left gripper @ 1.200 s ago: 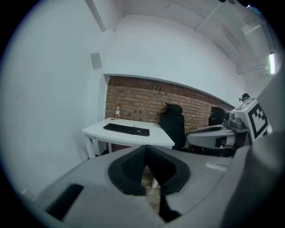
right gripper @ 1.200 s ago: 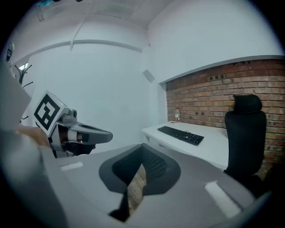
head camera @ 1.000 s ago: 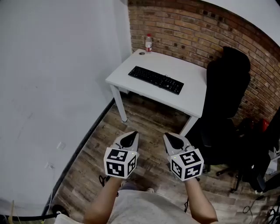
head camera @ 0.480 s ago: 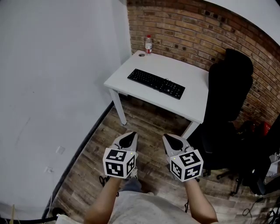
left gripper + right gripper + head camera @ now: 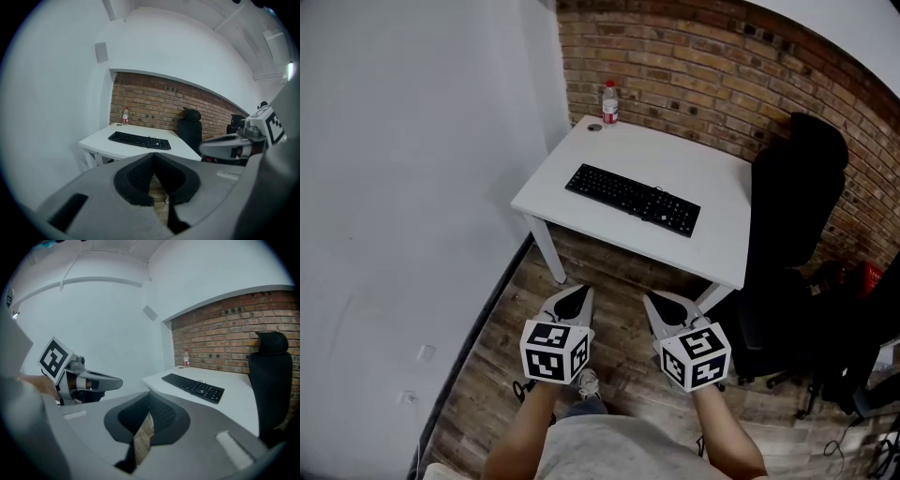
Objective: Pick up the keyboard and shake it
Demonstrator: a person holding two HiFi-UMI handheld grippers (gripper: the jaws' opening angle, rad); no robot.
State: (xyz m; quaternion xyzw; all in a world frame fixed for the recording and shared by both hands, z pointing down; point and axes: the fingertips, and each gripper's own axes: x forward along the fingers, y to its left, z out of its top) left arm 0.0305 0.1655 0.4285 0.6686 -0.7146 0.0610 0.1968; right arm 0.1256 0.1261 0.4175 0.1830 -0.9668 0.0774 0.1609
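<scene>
Compared with a second ago, the table (image 5: pixel 581 169) and the keyboard (image 5: pixel 633 200) sit lower and a little larger in the head view. The table's near left corner has slid toward 7 o'clock, and the bottle (image 5: pixel 609 102) has drifted a touch left. A shoe (image 5: pixel 589 382) now shows on the floor (image 5: pixel 487 375) between the forearms. Both grippers have kept their places at the bottom of the view.

The keyboard lies flat, keys up, in the middle of the white table. Its long axis runs from 10 o'clock to 4 o'clock, in line with the table's front edge, and one long side faces the person. The bottle stands upright at the table's far corner, at 11 o'clock from the keyboard and well apart from it, against the brick wall (image 5: pixel 703 66). A black chair (image 5: pixel 797 187) stands at 3 o'clock from the table.

The left gripper (image 5: pixel 574 298) and the right gripper (image 5: pixel 668 304) hover side by side over the floor, at 6 o'clock from the keyboard and well short of the table. Each one's jaws are pressed together with nothing between them, and each points toward 12 o'clock.
</scene>
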